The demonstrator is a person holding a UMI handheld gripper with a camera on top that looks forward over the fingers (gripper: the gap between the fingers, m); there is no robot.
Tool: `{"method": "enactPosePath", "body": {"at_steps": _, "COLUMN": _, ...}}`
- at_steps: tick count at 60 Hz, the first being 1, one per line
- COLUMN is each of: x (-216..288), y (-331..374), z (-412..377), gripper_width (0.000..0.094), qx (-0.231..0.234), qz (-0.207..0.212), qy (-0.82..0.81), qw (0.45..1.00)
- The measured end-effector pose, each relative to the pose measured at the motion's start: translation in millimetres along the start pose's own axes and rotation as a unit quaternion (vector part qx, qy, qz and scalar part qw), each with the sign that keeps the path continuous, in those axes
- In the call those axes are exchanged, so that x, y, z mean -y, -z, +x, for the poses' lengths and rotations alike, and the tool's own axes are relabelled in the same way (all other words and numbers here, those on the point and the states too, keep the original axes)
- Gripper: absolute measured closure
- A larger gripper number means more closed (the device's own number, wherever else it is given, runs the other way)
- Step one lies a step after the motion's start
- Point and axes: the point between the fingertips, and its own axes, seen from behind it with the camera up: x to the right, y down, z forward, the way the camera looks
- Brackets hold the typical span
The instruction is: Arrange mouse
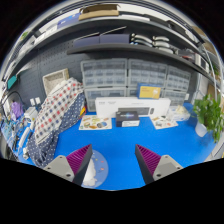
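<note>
My gripper (113, 152) is open above a blue table (120, 145), and nothing is held between its magenta pads (78, 160). A pale rounded object with white patches (96, 170) lies on the table just inside the left finger, which partly hides it. I cannot tell whether it is the mouse. Beyond the fingers, a small dark item (130, 121) rests on the far part of the table in front of a white box (120, 105).
A person in a plaid shirt (55, 112) stands at the table's left. Flat trays with small items (95, 123) (161, 122) flank the dark item. Drawer cabinets (130, 75) line the back wall. A green plant (208, 115) stands at the right.
</note>
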Motion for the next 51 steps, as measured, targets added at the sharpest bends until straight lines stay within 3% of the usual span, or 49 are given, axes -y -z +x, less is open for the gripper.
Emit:
{"method": "enactPosePath", "body": {"at_steps": 14, "x": 9.8, "y": 55.6, "z": 96.2, "gripper_width": 0.0058, "qx": -0.008, "qz": 0.031, "qy": -0.002, "qw": 0.999}}
{"method": "enactPosePath", "body": {"at_steps": 33, "x": -45.7, "y": 93.2, "z": 191.7, "gripper_width": 0.0074, "qx": 0.007, "qz": 0.002, "qy": 0.002, "qw": 1.000}}
{"method": "enactPosePath", "body": {"at_steps": 51, "x": -56.3, "y": 103.5, "z": 230.7, "gripper_width": 0.0072, "qx": 0.008, "qz": 0.004, "qy": -0.007, "qw": 1.000}}
